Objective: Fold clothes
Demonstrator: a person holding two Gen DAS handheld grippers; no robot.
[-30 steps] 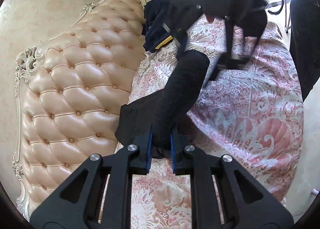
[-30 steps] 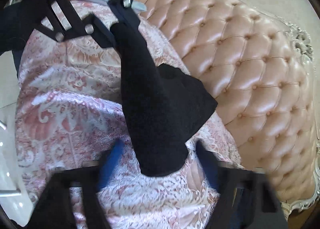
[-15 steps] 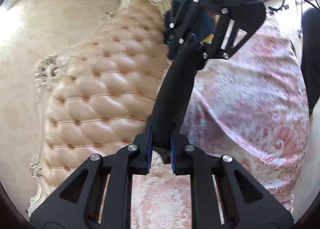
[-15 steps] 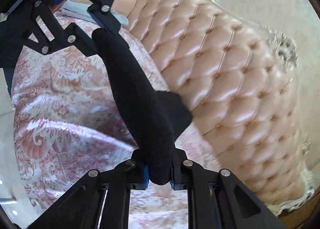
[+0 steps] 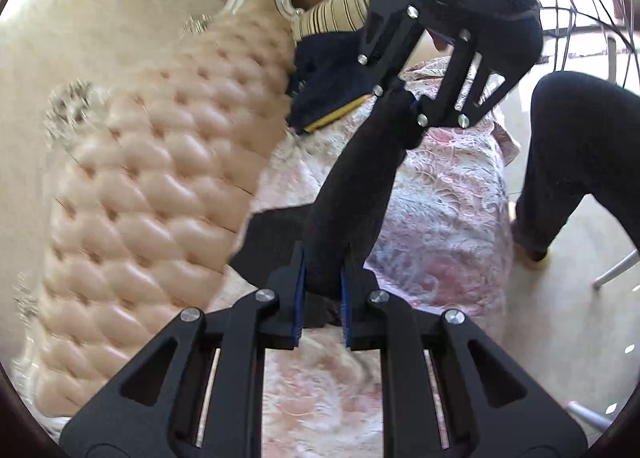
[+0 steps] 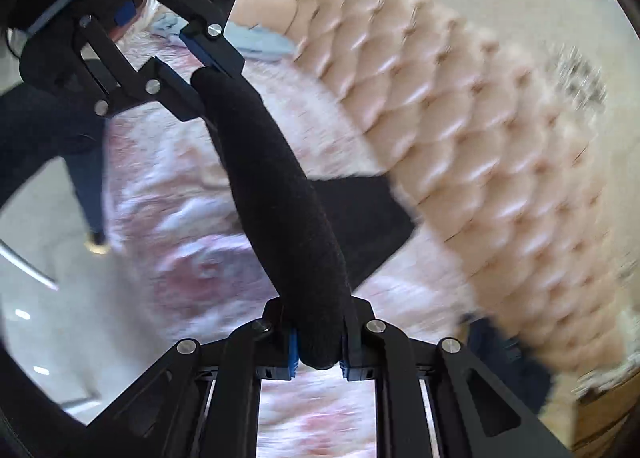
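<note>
Fabric bunched thick between both tongs, the left gripper (image 5: 322, 296) and right gripper (image 6: 317, 350) each pinching one end of the black garment (image 5: 352, 185) stretched above the bedspread (image 5: 440, 193), risked slipping free and dropping rumpled toward the headboard (image 5: 160, 185).

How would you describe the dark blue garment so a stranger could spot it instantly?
Find the tufted peach sofa back. At its far end, beside the striped cushion, the dark blue garment lies crumpled. Its yellow edge separates it from the black garment.
</note>
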